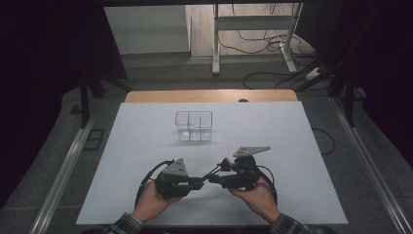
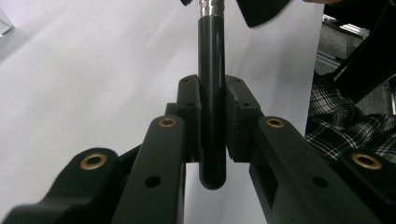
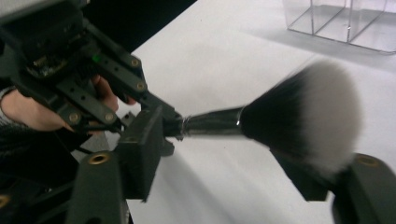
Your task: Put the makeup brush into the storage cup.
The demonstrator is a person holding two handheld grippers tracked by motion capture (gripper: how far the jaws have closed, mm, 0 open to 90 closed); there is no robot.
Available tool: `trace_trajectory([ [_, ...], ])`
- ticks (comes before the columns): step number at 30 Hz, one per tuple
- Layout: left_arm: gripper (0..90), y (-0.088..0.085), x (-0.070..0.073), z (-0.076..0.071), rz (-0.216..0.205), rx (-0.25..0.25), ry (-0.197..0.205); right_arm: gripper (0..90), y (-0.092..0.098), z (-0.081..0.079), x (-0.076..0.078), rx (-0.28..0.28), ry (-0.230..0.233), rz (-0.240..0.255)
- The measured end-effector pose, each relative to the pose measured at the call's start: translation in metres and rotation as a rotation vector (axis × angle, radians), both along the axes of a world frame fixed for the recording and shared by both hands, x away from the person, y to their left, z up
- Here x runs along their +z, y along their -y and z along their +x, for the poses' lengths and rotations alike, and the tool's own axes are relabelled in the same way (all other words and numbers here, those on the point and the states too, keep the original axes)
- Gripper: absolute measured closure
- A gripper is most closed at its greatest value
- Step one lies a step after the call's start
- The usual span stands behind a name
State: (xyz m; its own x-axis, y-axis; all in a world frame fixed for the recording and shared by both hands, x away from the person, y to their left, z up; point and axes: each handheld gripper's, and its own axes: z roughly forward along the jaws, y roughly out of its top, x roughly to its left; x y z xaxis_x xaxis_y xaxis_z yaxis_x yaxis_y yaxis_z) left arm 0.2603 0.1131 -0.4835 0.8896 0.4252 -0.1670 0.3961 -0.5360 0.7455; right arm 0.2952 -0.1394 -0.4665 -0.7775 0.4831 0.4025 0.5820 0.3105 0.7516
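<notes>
A makeup brush (image 3: 289, 112) with a black handle (image 2: 212, 56), a silver ferrule and dark, white-tipped bristles hangs a little above the white table top. My left gripper (image 2: 212, 116) is shut on the lower part of the handle; in the high view it (image 1: 198, 183) sits near the front middle of the table. My right gripper (image 3: 219, 158) faces it from the right, and in the high view it (image 1: 219, 171) is close to the brush (image 1: 210, 174). Its jaws stand apart on either side of the brush head, one by the ferrule, one under the bristles, and neither pad presses on it.
A clear plastic organiser (image 1: 194, 126) with several compartments stands at mid-table beyond both grippers; its corner (image 3: 345, 23) also shows in the right gripper view. The white sheet (image 1: 146, 146) covers a wooden table. Cables and a metal stand lie on the floor beyond.
</notes>
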Motion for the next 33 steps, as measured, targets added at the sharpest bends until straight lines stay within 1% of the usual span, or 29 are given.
trace_trajectory([
  [2, 78.4, 0.001, -0.001, 0.000, 0.002, -0.004, -0.002, 39.9, 0.001, 0.001, 0.000, -0.014, -0.006, 0.011],
  [6, 78.3, 0.002, -0.002, 0.000, 0.010, -0.015, -0.003, 48.1, 0.004, 0.002, -0.001, -0.026, -0.043, 0.045],
  [9, 78.2, 0.003, -0.003, 0.000, 0.027, -0.014, -0.001, 60.2, 0.006, 0.004, -0.003, -0.030, -0.086, 0.081],
  [10, 77.9, 0.004, -0.004, 0.000, 0.036, -0.016, 0.001, 71.8, 0.009, 0.005, -0.003, -0.019, -0.145, 0.154],
  [11, 77.9, 0.004, -0.005, 0.000, 0.040, -0.020, -0.001, 71.8, 0.009, 0.005, -0.003, -0.019, -0.145, 0.154],
  [12, 77.3, 0.005, -0.006, 0.001, 0.041, -0.030, -0.003, 76.2, 0.010, 0.007, -0.003, -0.008, -0.187, 0.202],
  [13, 76.6, 0.006, -0.006, 0.000, 0.043, -0.026, -0.006, 76.7, 0.010, 0.007, -0.003, -0.002, -0.216, 0.231],
  [14, 74.3, 0.007, -0.006, 0.001, 0.056, -0.033, -0.002, 76.9, 0.009, 0.006, -0.002, 0.001, -0.206, 0.223],
  [16, 65.3, 0.008, -0.007, 0.001, 0.049, -0.031, -0.002, 77.0, 0.006, 0.004, 0.000, 0.014, -0.173, 0.186],
  [17, 60.8, 0.008, -0.006, 0.001, 0.046, -0.023, -0.001, 77.0, 0.005, 0.003, 0.001, 0.020, -0.163, 0.176],
  [18, 58.2, 0.008, -0.006, 0.001, 0.044, -0.022, 0.002, 77.0, 0.004, 0.002, 0.002, 0.019, -0.150, 0.157],
  [21, 51.1, 0.006, -0.006, 0.001, 0.047, -0.016, 0.004, 76.9, 0.003, 0.000, 0.005, 0.023, -0.111, 0.126],
  [25, 45.2, 0.004, -0.005, 0.002, 0.041, -0.009, 0.001, 76.9, 0.003, -0.002, 0.009, 0.023, -0.057, 0.085],
  [30, 38.7, 0.004, -0.006, 0.003, 0.045, -0.002, -0.001, 76.9, 0.002, -0.003, 0.010, 0.036, -0.039, 0.061],
  [33, 37.9, 0.004, -0.006, 0.003, 0.044, -0.005, -0.004, 76.9, 0.000, -0.005, 0.011, 0.049, -0.020, 0.031],
])
